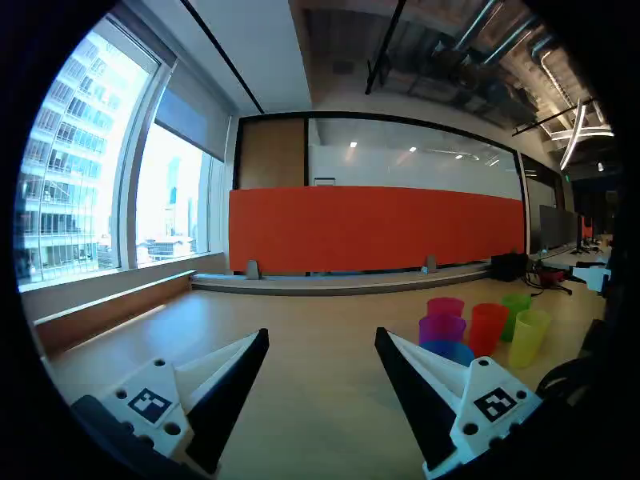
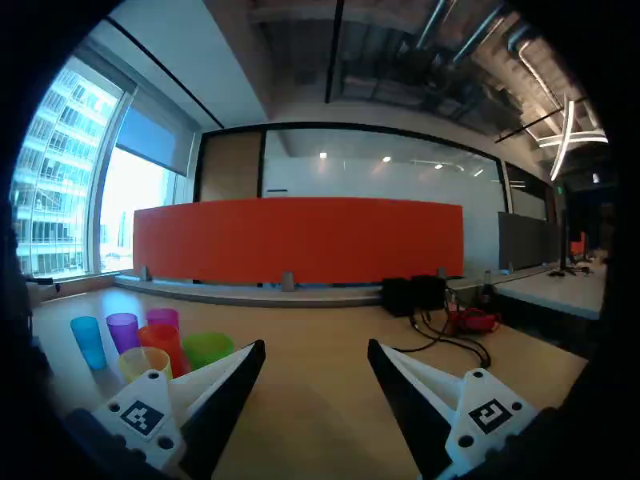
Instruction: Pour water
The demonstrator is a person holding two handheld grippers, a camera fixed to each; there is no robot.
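Several coloured plastic cups stand grouped on the wooden table. In the left gripper view I see a pink cup [image 1: 445, 306], purple cup [image 1: 442, 327], blue cup [image 1: 448, 351], red cup [image 1: 488, 326], green cup [image 1: 515, 314] and yellow cup [image 1: 528, 337], just right of my left gripper [image 1: 322, 348], which is open and holds nothing. In the right gripper view the blue cup [image 2: 87, 341], purple cup [image 2: 122, 331], red cup [image 2: 162, 343], green cup [image 2: 207, 348] and yellow cup [image 2: 145, 362] sit left of my right gripper [image 2: 315, 356], open and holding nothing.
An orange divider panel [image 1: 376, 228] runs along the table's far edge. Large windows [image 1: 88, 176] line the left side. Black boxes, cables and a red object [image 2: 472, 320] lie on the table at the right, with another desk [image 2: 560, 292] beyond.
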